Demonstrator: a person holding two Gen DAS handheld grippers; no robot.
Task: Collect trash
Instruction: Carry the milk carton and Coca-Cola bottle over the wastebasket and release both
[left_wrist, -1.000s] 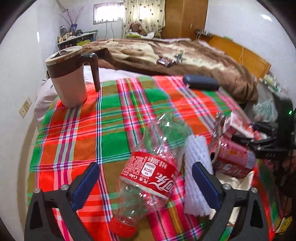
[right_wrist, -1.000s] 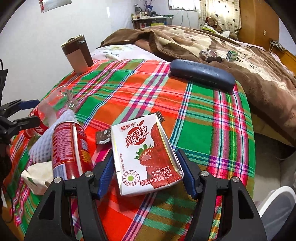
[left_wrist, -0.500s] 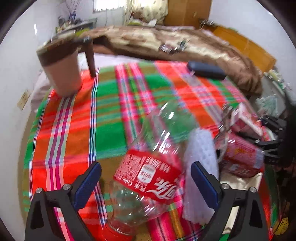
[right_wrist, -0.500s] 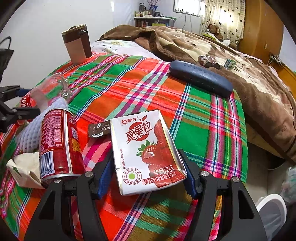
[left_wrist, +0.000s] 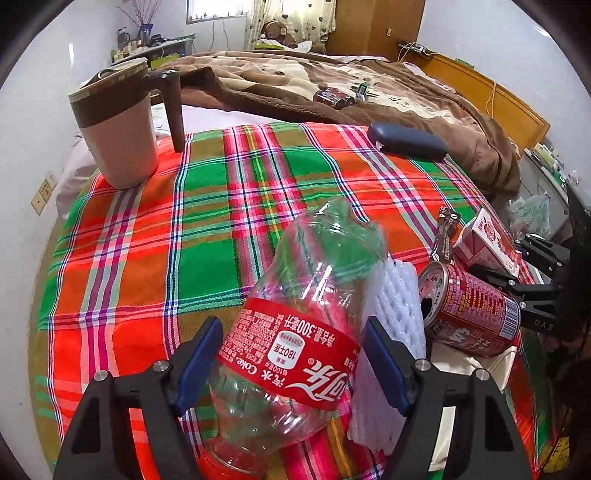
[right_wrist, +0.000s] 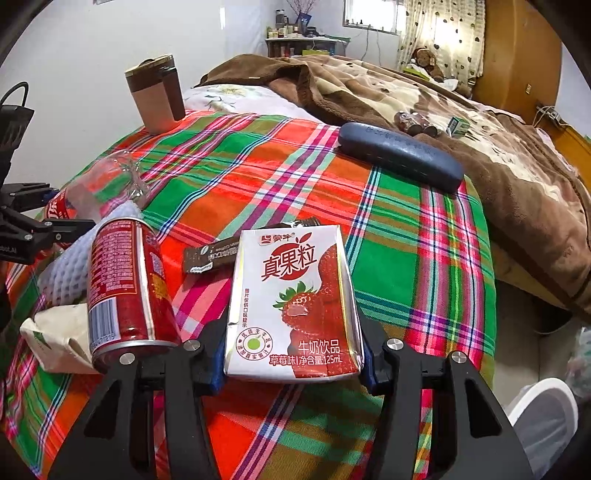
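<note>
A crushed clear Coke bottle (left_wrist: 295, 332) with a red label lies on the plaid cloth (left_wrist: 184, 229), cap toward me. My left gripper (left_wrist: 291, 326) straddles its label. The jaws are closing, and a thin gap still shows at the right pad (left_wrist: 384, 362). A strawberry milk carton (right_wrist: 295, 295) lies flat between the pads of my right gripper (right_wrist: 293, 345), whose closing jaws press on both its sides. Between the two lie a red can (right_wrist: 125, 288) on its side, a white foam net (left_wrist: 399, 302), a brown wrapper (right_wrist: 210, 254) and a crumpled paper bag (right_wrist: 55, 336).
A lidded brown and beige mug (left_wrist: 122, 129) stands at the cloth's far left corner. A dark blue glasses case (left_wrist: 406, 142) lies at the far edge, with a brown blanket (left_wrist: 369, 85) and small items behind it. A white bin (right_wrist: 543, 421) sits on the floor at the right.
The left jaws have narrowed around the Coke bottle, which now sits higher between them. The right jaws have closed onto the milk carton. Both hands have barely shifted.
</note>
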